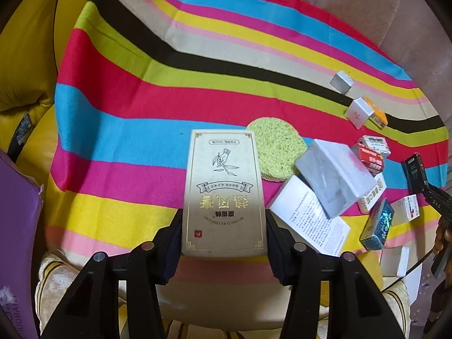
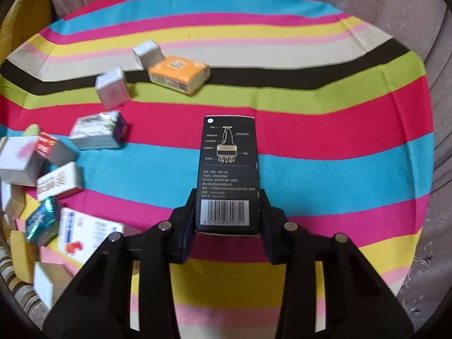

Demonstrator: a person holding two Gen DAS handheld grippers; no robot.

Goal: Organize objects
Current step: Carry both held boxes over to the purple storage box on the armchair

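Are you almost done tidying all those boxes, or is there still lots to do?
Still lots. Nothing looks sorted yet. In hand: the left gripper holds a cream box, and the right gripper holds a black box, both above the striped cloth. Left to do: a jumbled pile of small boxes, plus loose ones like the orange box and a green round pad.

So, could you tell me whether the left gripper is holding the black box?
No, the left gripper is shut on the beige box; the right gripper holds the black box.
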